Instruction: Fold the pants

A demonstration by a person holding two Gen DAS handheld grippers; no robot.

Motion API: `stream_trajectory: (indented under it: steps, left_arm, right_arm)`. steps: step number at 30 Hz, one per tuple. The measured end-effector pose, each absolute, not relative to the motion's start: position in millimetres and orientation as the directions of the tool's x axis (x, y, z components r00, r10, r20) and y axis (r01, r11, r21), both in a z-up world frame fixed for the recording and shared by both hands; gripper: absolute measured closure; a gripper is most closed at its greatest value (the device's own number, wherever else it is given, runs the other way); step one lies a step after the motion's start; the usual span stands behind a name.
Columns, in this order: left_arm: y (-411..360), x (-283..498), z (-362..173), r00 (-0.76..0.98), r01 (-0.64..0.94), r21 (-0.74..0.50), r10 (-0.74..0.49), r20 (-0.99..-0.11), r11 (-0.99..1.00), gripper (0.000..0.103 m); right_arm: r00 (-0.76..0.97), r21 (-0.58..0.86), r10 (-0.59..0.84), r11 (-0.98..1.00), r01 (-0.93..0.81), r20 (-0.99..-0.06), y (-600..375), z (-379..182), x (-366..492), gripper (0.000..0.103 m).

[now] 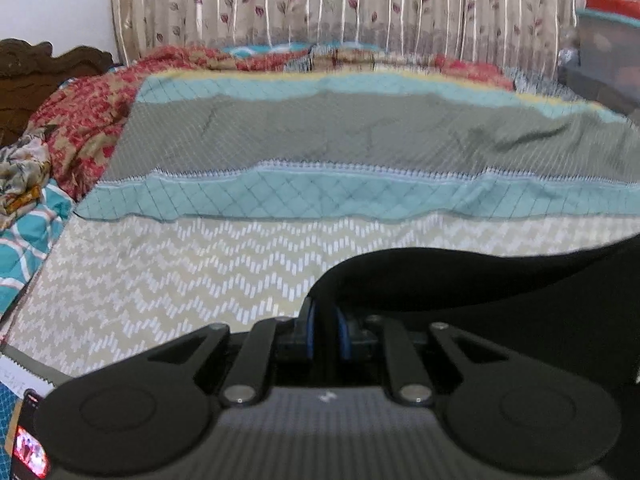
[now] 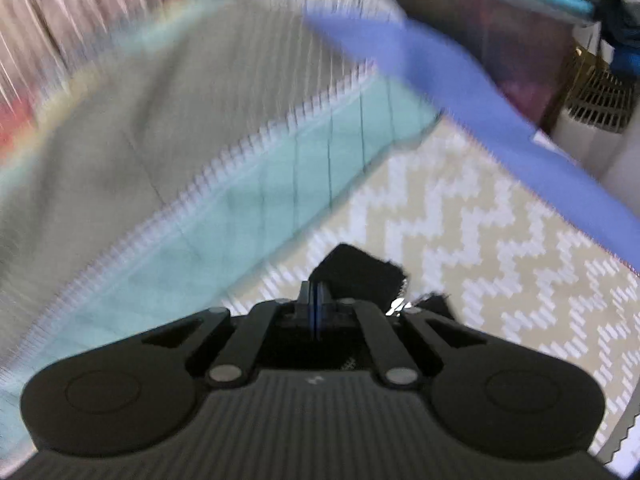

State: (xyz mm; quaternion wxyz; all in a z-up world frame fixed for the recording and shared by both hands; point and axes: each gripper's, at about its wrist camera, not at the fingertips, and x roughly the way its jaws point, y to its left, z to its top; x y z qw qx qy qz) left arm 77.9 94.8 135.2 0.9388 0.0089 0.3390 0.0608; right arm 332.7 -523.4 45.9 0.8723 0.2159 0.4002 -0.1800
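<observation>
The black pants [image 1: 480,284] hang from my left gripper [image 1: 326,320], which is shut on their edge above the zigzag part of the bedspread [image 1: 160,280]. The cloth sweeps off to the right of the left wrist view. In the blurred right wrist view, my right gripper [image 2: 318,300] is shut on a corner of the black pants [image 2: 360,274], with a metal fastener [image 2: 398,304] beside it, held above the zigzag bedspread [image 2: 480,220].
The bed has a quilt with teal [image 1: 320,196], grey and zigzag bands. Red patterned cloth [image 1: 80,120] and a dark headboard [image 1: 24,76] are at the left. A curtain [image 1: 320,4] hangs behind. A plastic bin [image 1: 612,48] stands right. A blue strip [image 2: 480,96] edges the bed.
</observation>
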Motion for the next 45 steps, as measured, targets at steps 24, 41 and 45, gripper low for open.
stream_trajectory:
  steps: [24,41,45]
  left_arm:
    - [47.9,-186.6,118.5,0.769,-0.050,-0.054,0.004,-0.639,0.997,0.092]
    - [171.0,-229.1,126.0,0.798,-0.300,-0.425,-0.020,-0.603,0.854,0.053]
    - [167.0,-204.7,105.6,0.783,-0.278,-0.522,-0.124,-0.609,0.806,0.038]
  right_arm:
    - [0.751,0.667,0.003,0.462,0.584,-0.660,-716.0,44.3,-54.5,0.100]
    - [0.823,0.606,0.055,0.705,0.368,-0.565,-619.0,101.8,-39.0,0.057]
    - [0.726,0.566,0.353,0.822,0.060,-0.590,-493.0,125.8,10.4,0.057]
